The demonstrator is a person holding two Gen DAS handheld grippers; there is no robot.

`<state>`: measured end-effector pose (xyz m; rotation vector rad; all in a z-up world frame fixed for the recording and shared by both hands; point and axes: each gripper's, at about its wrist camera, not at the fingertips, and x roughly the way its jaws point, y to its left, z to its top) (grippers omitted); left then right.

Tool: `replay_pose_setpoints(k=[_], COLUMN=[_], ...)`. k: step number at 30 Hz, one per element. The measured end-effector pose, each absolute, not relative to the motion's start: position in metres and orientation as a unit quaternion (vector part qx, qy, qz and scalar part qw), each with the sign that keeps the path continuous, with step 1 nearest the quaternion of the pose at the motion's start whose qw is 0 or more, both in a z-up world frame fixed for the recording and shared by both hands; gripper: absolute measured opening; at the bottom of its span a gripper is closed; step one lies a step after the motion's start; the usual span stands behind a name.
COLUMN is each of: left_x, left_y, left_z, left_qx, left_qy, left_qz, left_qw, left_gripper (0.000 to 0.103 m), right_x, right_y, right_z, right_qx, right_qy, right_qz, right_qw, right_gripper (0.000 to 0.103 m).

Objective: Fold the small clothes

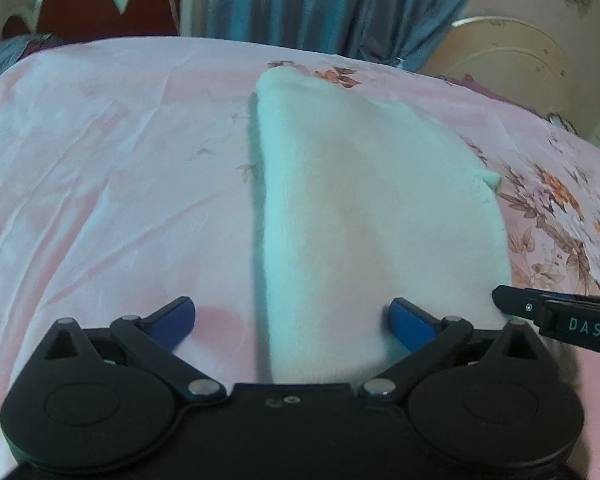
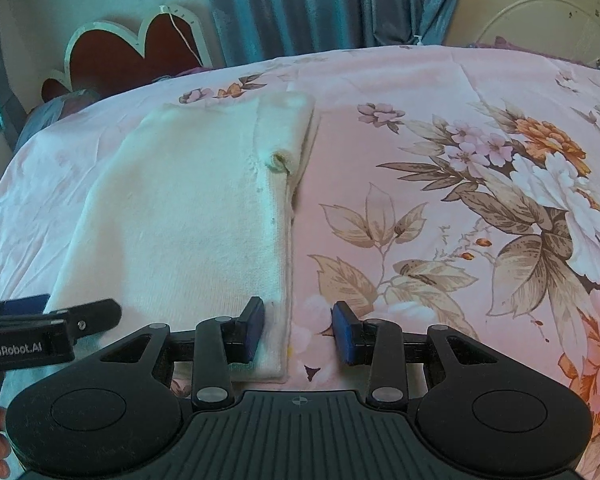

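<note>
I have both tongs low at the near hem of the white knitted garment [image 2: 188, 216], which lies folded lengthwise on the pink floral bedsheet [image 1: 100, 160]. My left gripper [image 1: 292, 320] stands wide, its pads straddling the garment's left edge with nothing pinched; my right gripper [image 2: 298, 330] is partly spread across the right edge, its left pad on the knit and its right pad on bare sheet — also holding nothing. To do the next fold well, I judge I should catch both near corners through every layer, lift evenly, and carry them straight ahead toward the far end by the blue curtain [image 2: 300, 4], since the layered right edge could slip apart.
</note>
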<state>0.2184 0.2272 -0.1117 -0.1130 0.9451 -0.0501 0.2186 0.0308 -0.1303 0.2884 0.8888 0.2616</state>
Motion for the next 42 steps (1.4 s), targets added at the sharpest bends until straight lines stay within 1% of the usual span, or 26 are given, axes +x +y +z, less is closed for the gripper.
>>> replay_pose_setpoints(k=[8, 12, 14, 15, 16, 19, 22, 26, 27, 30, 35, 37, 42], left_x=[0.209, 0.202, 0.199, 0.200, 0.202, 0.207, 0.205, 0.194, 0.190, 0.167, 0.117, 0.095, 0.045], left_y=[0.231, 0.238, 0.245, 0.245, 0.241, 0.227, 0.221, 0.211, 0.207, 0.194, 0.176, 0.170, 0.154], left_z=[-0.106, -0.108, -0.109, -0.108, -0.108, -0.106, -0.102, -0.089, -0.085, -0.063, -0.017, 0.001, 0.043], left_qx=[-0.082, -0.105, -0.139, -0.142, -0.132, -0.084, -0.086, -0.093, -0.086, -0.060, -0.044, -0.042, -0.025], left_qy=[0.470, 0.456, 0.445, 0.447, 0.453, 0.473, 0.480, 0.484, 0.483, 0.466, 0.429, 0.418, 0.387], left_qz=[-0.013, -0.026, -0.019, -0.015, -0.011, -0.004, 0.013, 0.025, 0.028, 0.042, 0.054, 0.055, 0.066], left_qw=[0.879, 0.883, 0.885, 0.883, 0.882, 0.877, 0.873, 0.870, 0.871, 0.882, 0.901, 0.906, 0.920], left_gripper=[0.103, 0.103, 0.102, 0.102, 0.102, 0.102, 0.102, 0.096, 0.095, 0.095, 0.097, 0.098, 0.102], right_x=[0.218, 0.218, 0.218, 0.218, 0.218, 0.217, 0.214, 0.195, 0.188, 0.163, 0.111, 0.087, 0.027], right_y=[0.030, 0.031, 0.029, 0.028, 0.028, 0.025, 0.017, 0.004, 0.000, -0.014, -0.036, -0.044, -0.057], right_z=[-0.130, -0.130, -0.130, -0.130, -0.129, -0.127, -0.124, -0.110, -0.105, -0.091, -0.057, -0.041, -0.001], right_qx=[0.143, 0.138, 0.140, 0.138, 0.135, 0.130, 0.140, 0.155, 0.156, 0.164, 0.151, 0.144, 0.114], right_qy=[0.426, 0.423, 0.422, 0.421, 0.421, 0.421, 0.425, 0.414, 0.408, 0.402, 0.374, 0.358, 0.308], right_qz=[0.123, 0.126, 0.126, 0.124, 0.122, 0.123, 0.126, 0.142, 0.146, 0.166, 0.195, 0.200, 0.177], right_qw=[0.885, 0.887, 0.887, 0.888, 0.889, 0.889, 0.885, 0.886, 0.887, 0.886, 0.894, 0.901, 0.928], right_gripper=[0.037, 0.038, 0.042, 0.047, 0.053, 0.060, 0.063, 0.065, 0.067, 0.077, 0.081, 0.090, 0.103])
